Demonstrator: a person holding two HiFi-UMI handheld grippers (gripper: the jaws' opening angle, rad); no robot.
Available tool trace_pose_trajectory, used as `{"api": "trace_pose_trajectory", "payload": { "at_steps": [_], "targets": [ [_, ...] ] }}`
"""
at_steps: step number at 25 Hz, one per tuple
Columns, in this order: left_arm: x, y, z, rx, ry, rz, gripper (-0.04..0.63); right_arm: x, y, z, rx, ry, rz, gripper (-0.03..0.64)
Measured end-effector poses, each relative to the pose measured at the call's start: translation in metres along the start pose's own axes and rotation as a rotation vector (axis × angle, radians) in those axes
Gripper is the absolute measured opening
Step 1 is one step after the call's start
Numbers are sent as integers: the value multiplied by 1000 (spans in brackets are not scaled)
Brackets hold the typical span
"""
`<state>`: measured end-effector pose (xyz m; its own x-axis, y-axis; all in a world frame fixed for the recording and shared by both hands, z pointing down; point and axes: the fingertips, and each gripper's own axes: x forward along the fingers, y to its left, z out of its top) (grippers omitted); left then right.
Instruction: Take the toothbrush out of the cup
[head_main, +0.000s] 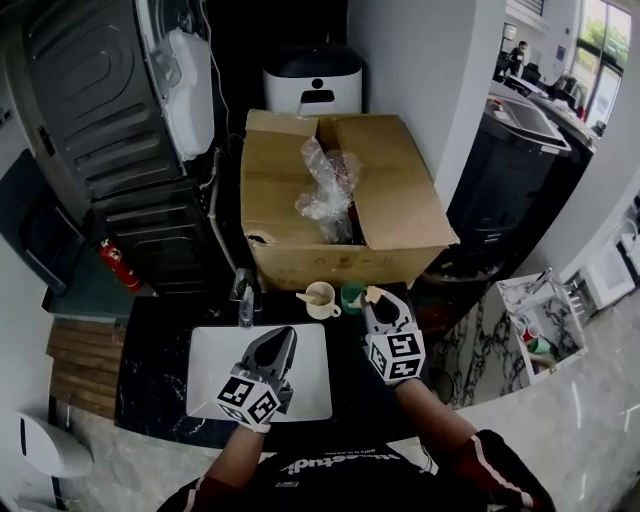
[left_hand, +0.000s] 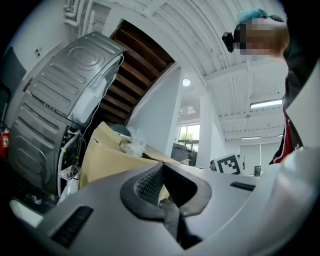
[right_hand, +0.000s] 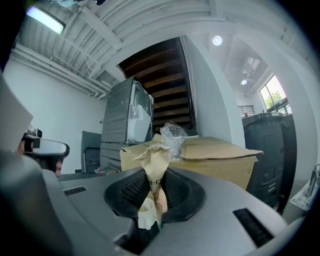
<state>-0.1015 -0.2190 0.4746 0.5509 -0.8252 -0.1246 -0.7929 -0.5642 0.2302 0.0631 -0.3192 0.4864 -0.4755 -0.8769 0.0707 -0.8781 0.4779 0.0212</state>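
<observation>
My right gripper (head_main: 376, 298) is shut on a toothbrush in a beige paper wrapper (head_main: 374, 293), held just above a green cup (head_main: 351, 296) on the dark counter. In the right gripper view the wrapped toothbrush (right_hand: 155, 162) stands upright between the pads (right_hand: 176, 189), its crumpled top above the jaws of the gripper (right_hand: 154, 177). A cream mug (head_main: 320, 300) with a pale stick in it stands left of the green cup. My left gripper (head_main: 284, 338) hangs shut and empty over the white basin (head_main: 210, 390); its closed jaws (left_hand: 162, 172) point at the box.
A big open cardboard box (head_main: 290, 240) with plastic bags (head_main: 328, 190) stands right behind the cups. A faucet (head_main: 243, 292) rises at the basin's back left. A grey appliance (head_main: 100, 100) and a red extinguisher (head_main: 118, 265) are at left, a white rack (head_main: 535, 325) at right.
</observation>
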Motion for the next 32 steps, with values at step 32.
{"api": "trace_pose_trajectory", "payload": {
  "at_steps": [32],
  "targets": [
    [17, -11, -13, 20, 48, -61, 15, -88, 38, -27, 125, 35, 27, 89]
  ]
}}
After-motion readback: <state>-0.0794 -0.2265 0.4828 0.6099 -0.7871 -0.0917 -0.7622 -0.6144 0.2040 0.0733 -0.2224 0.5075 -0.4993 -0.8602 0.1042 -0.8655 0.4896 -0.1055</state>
